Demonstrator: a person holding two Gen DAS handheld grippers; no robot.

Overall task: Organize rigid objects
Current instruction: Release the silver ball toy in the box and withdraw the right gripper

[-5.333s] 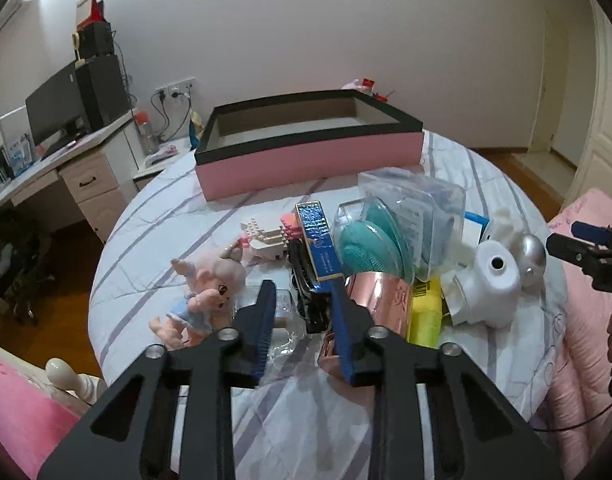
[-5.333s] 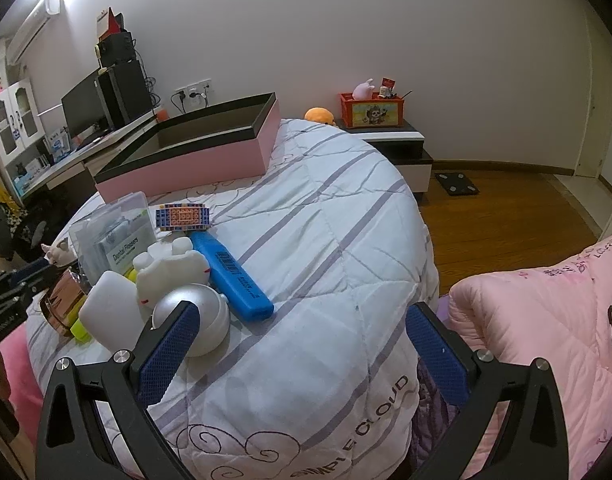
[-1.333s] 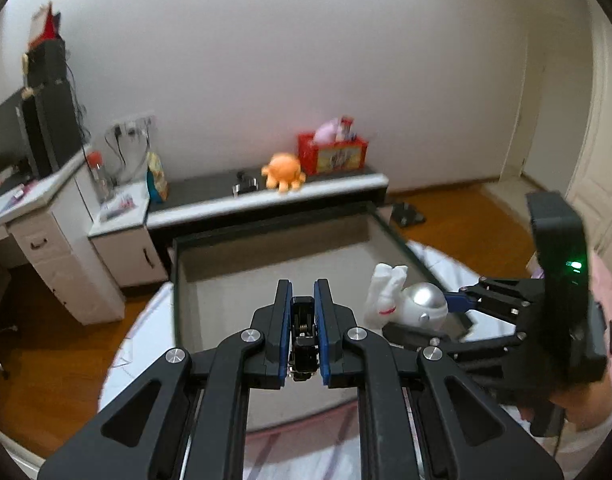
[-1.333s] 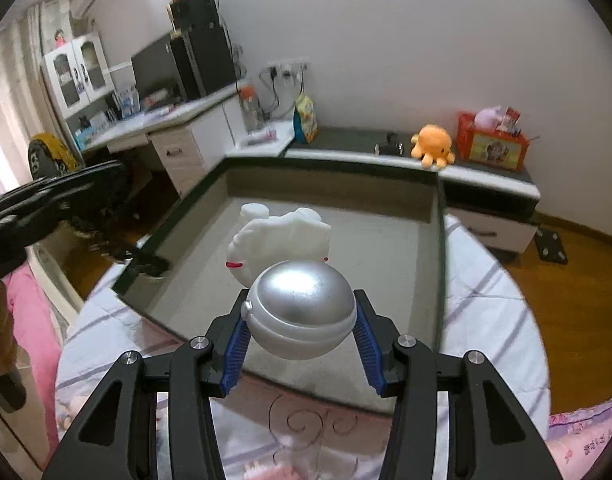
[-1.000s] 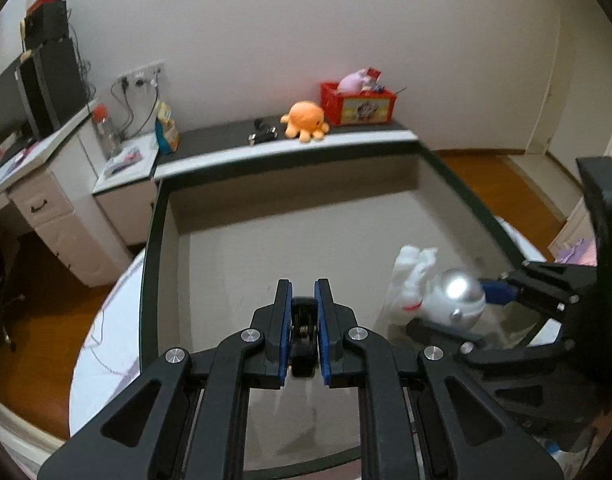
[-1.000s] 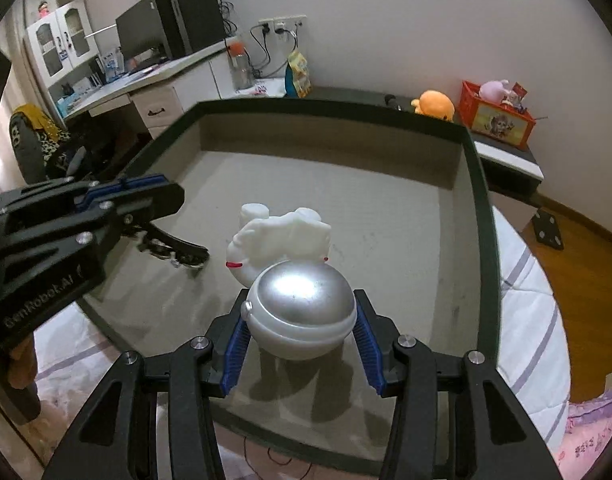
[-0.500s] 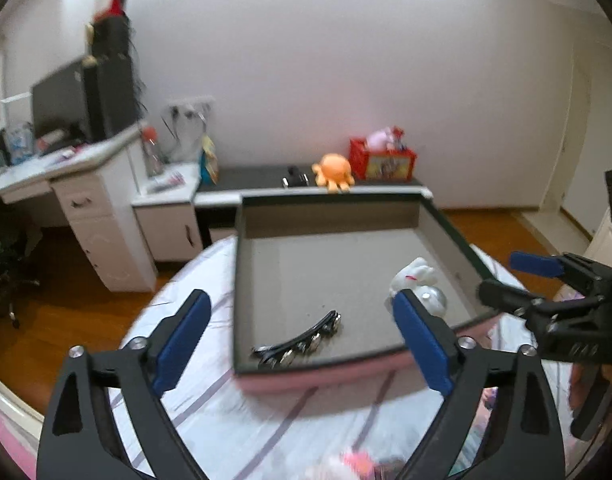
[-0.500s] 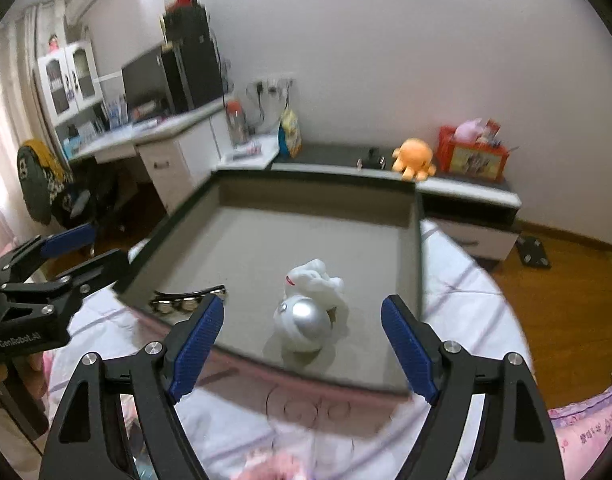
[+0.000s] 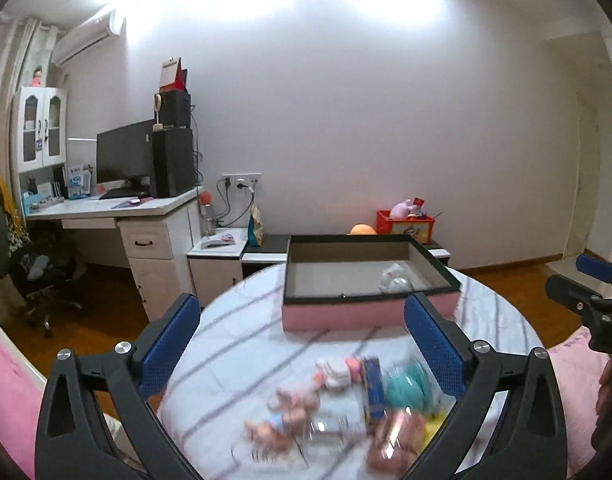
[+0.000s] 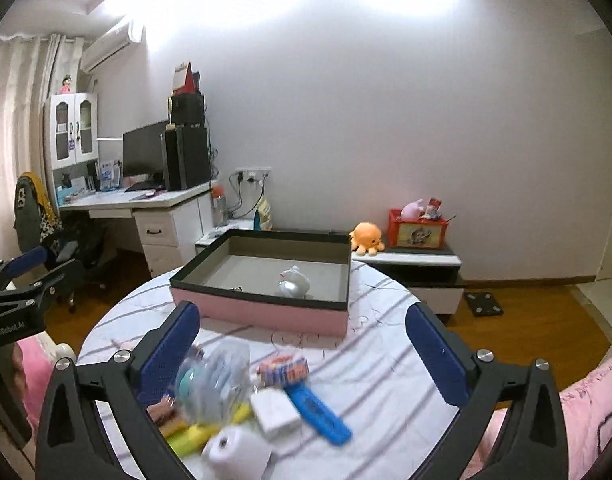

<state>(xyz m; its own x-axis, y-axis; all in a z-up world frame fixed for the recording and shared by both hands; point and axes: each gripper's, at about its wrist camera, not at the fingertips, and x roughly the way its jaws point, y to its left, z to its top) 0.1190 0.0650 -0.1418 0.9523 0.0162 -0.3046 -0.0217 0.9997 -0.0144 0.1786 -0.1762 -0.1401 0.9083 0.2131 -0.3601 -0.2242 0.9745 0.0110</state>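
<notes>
Sat inside the pink box (image 10: 265,316) with the dark rim, mid-frame in the right wrist view, right of the box's centre: a white figure with a silver ball (image 10: 293,283), upright on the grey floor. Showed again in the left wrist view as a pale blur (image 9: 394,280) near the right wall of the pink box (image 9: 366,314). Lay loose on the striped bedspread (image 10: 386,360) in the lower part of the frame, well apart from the box: a blue bar (image 10: 320,414), a white block (image 10: 275,412) touching it, a white roll (image 10: 235,454), a clear bag (image 10: 213,376) and a small patterned box (image 10: 283,368). Appeared in the left view as a smeared heap, too blurred to tell apart beyond a doll (image 9: 281,412) and a teal round thing (image 9: 406,380). Stood with jaws spreading to full width, nothing between the pads: left gripper (image 9: 301,352) and right gripper (image 10: 301,354). Poked in at the right edge of the left view, the right gripper (image 9: 586,292); at the left edge of the right view, the left gripper (image 10: 21,280). Stayed behind the bed, an orange plush (image 10: 366,236) on a low cabinet.
</notes>
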